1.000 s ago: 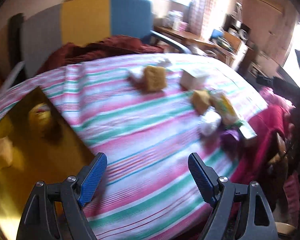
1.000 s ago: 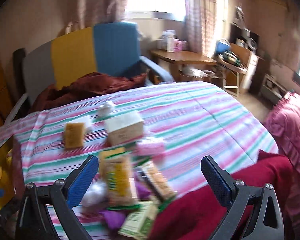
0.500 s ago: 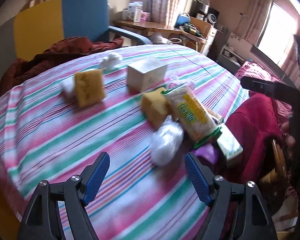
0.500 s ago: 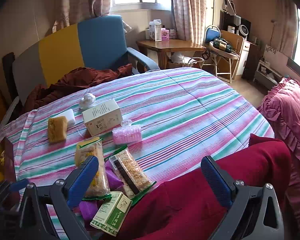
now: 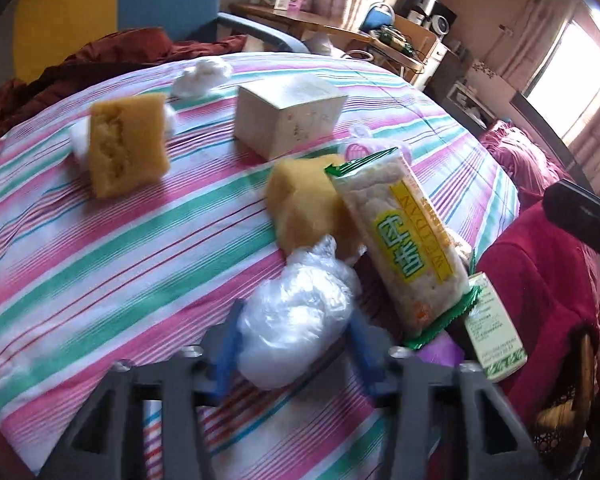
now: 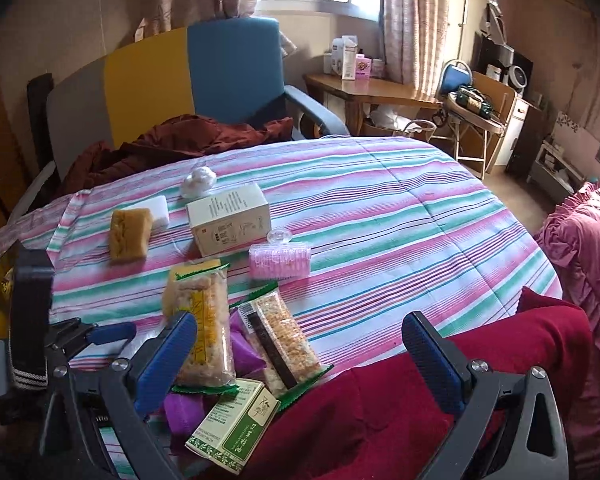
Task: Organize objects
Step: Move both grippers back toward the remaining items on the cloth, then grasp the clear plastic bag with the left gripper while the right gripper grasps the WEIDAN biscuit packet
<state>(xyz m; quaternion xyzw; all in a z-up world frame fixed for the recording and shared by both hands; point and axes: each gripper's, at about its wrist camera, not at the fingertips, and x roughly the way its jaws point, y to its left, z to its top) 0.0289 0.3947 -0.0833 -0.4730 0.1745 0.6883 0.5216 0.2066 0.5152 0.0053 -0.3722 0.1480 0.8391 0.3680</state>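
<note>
My left gripper [image 5: 294, 344] has its blue fingers closed against both sides of a white ball wrapped in clear plastic [image 5: 296, 316] on the striped cloth [image 5: 100, 264]. Beside it lie a yellow sponge [image 5: 304, 208], a rice-cracker pack [image 5: 404, 236] and a small green carton [image 5: 494, 328]. My right gripper [image 6: 300, 352] is open and empty, above the pile of cracker packs [image 6: 204, 324], a purple item [image 6: 184, 408] and the green carton [image 6: 236, 420]. The left gripper's blue finger [image 6: 108, 332] shows at the left of the right wrist view.
Farther back lie another yellow sponge [image 6: 128, 232], a white sponge [image 6: 152, 208], a white box [image 6: 228, 216], a pink roller [image 6: 280, 260] and a white wad [image 6: 198, 180]. A red blanket [image 6: 420, 400] drapes the near right edge. A blue and yellow chair [image 6: 204, 76] stands behind.
My left gripper swung right from the gold tray, moved up to the plastic-wrapped ball and closed on it. My right gripper stayed open and nearly still.
</note>
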